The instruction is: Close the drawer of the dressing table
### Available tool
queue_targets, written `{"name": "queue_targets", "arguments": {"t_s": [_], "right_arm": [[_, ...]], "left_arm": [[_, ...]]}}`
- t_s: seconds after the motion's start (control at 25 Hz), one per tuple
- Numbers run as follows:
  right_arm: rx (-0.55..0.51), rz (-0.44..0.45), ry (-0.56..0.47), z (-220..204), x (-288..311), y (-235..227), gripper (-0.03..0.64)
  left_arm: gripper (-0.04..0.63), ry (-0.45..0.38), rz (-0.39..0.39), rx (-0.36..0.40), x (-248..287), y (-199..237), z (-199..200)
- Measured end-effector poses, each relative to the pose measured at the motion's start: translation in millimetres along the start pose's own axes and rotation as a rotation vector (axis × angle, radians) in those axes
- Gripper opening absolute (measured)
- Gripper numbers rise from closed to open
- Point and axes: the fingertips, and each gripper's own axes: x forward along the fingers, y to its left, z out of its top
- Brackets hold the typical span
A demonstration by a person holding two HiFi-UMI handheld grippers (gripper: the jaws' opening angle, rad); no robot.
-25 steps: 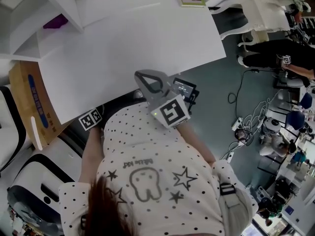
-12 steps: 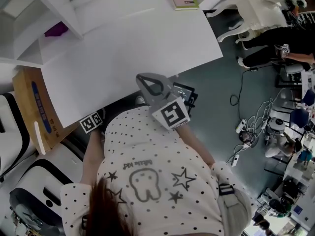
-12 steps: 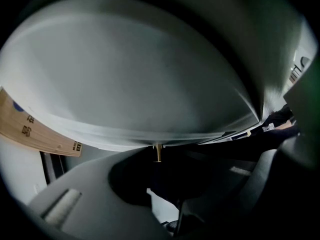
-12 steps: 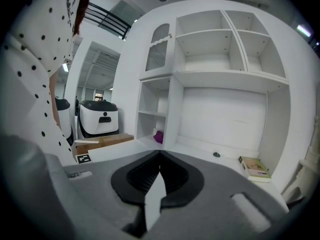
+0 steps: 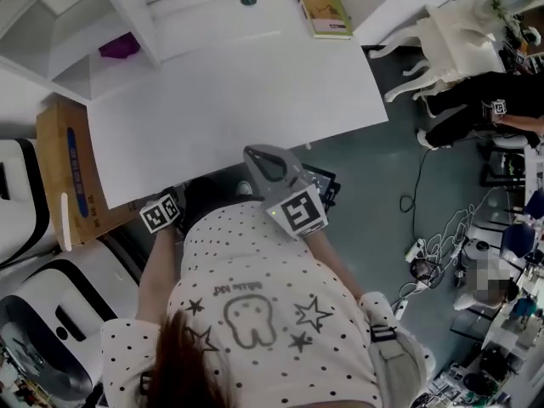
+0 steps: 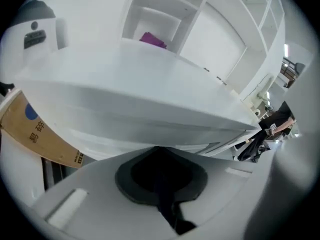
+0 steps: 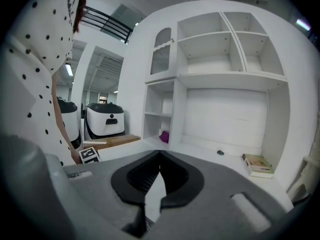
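Observation:
The white dressing table fills the top of the head view, and no drawer juts out past its front edge there. My left gripper is just below that front edge. Its jaws have just been closing and now meet, with nothing between them. In the head view only its marker cube shows, beside the person's polka-dot shirt. My right gripper is held level at the middle of the table's front edge. Its tips touch and hold nothing.
A cardboard box leans at the table's left end, and white machines stand beyond it. A book lies at the table's back right, and a purple thing sits in a shelf. A white chair and floor cables are to the right.
The head view has tilted, so more of the table's back shows. My right gripper has drawn back a little from over the table top towards its front edge.

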Motion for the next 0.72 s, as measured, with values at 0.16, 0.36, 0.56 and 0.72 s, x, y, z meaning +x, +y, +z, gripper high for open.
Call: {"name": "queue_targets", "arguments": {"t_s": [0.16,0.36,0.56,0.72], "right_arm": [[0.012,0.012,-0.015,-6,-6,6,0.002],[0.049,0.005,-0.03,-8,-15,6,0.002],[0.105,0.012,-0.031,-21,-16,10,0.002],[0.112,0.018,-0.036,-21,-8,16,0.002]], "left_arm": [[-0.007,-0.009,0.013,0.109,-7,-14,6],[-0.006,-0.068,0.022,0.147,-30,-24,16],[-0.008,-0.131,0.044,0.141,-55,-26,28],[-0.007,-0.185,0.037,0.152,-73,-30,40]]}}
